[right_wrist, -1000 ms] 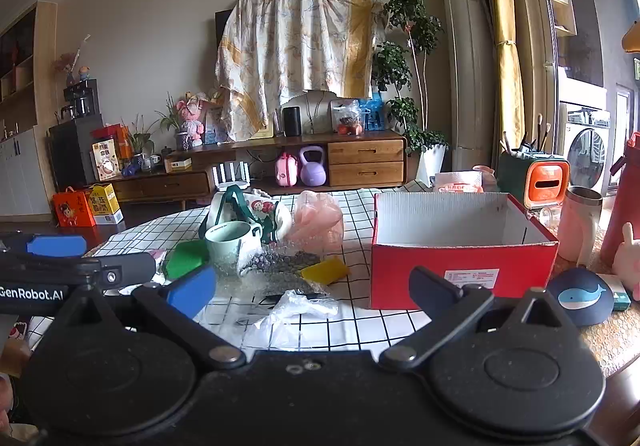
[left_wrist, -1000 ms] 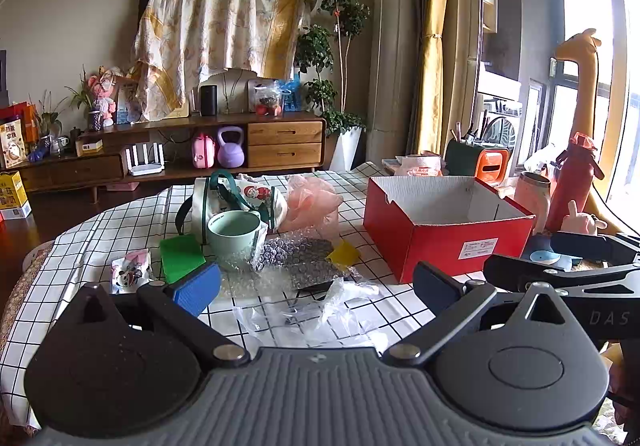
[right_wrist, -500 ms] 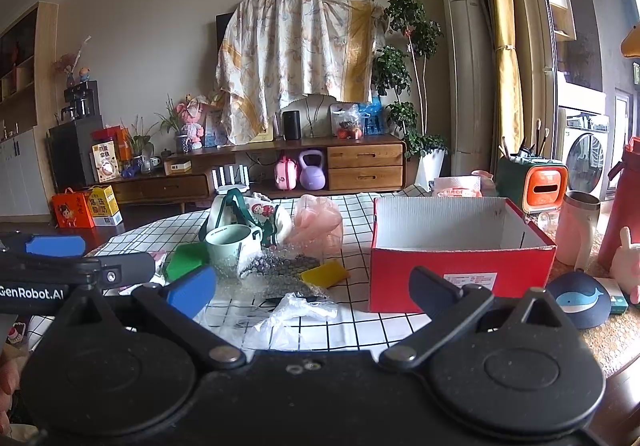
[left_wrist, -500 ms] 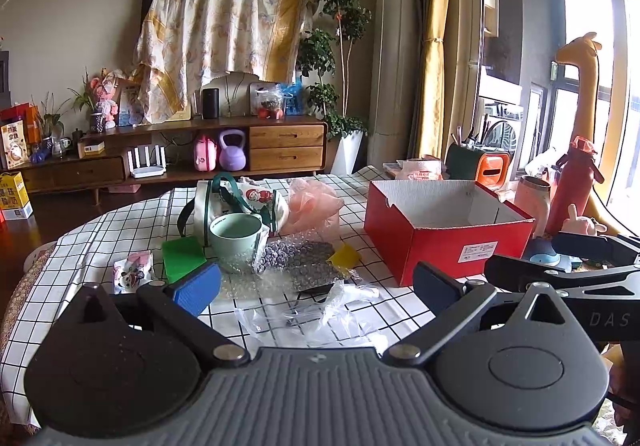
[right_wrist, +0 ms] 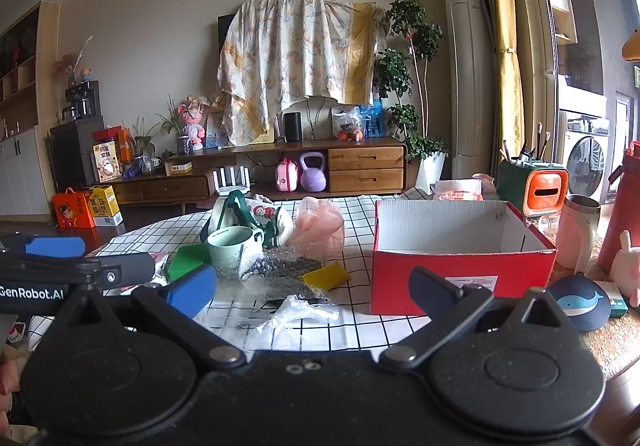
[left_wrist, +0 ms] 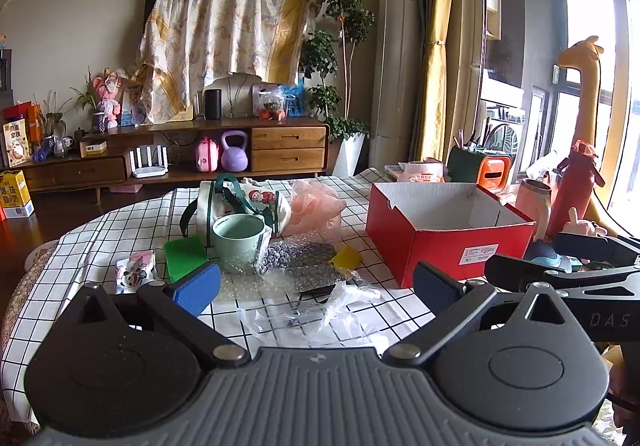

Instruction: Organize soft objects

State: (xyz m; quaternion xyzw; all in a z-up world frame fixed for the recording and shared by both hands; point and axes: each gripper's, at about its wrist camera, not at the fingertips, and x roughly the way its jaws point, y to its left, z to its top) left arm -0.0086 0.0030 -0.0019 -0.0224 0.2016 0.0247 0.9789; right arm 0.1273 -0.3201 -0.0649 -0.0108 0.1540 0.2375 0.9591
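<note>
Both tools are held at the near edge of the table (left_wrist: 100, 230), which is covered by a checked cloth. The left tool (left_wrist: 316, 284) has its jaws spread wide with nothing between them. The right tool (right_wrist: 312, 286) is likewise spread and empty.

Nearest the tools lies a crumpled clear plastic bag (left_wrist: 320, 306). Judged very light, limp and slippery; pinch a raised fold rather than a flat area. Just behind it, a sheet of bubble wrap (left_wrist: 296, 258) lies flat on the cloth, touching the mug. It should compress and spring back; take it at a free edge. Beside it rests a small yellow sponge (left_wrist: 346, 256), and to the left a green sponge (left_wrist: 185, 256); both are probably light and yielding, so grip across the body.

The mint mug (left_wrist: 238, 242) stands upright on the wrap. It appears empty, and is hard and breakable; avoid dragging the wrap from under it. Behind it sit a white cloth bag with green straps (left_wrist: 244, 201), contents not visible, and a pink mesh puff (left_wrist: 316, 205), both soft.

To the right, well apart from the pile, the red cardboard box (left_wrist: 440, 246) stands open; as far as its interior shows, it holds nothing. It is the likely receptacle.
</note>
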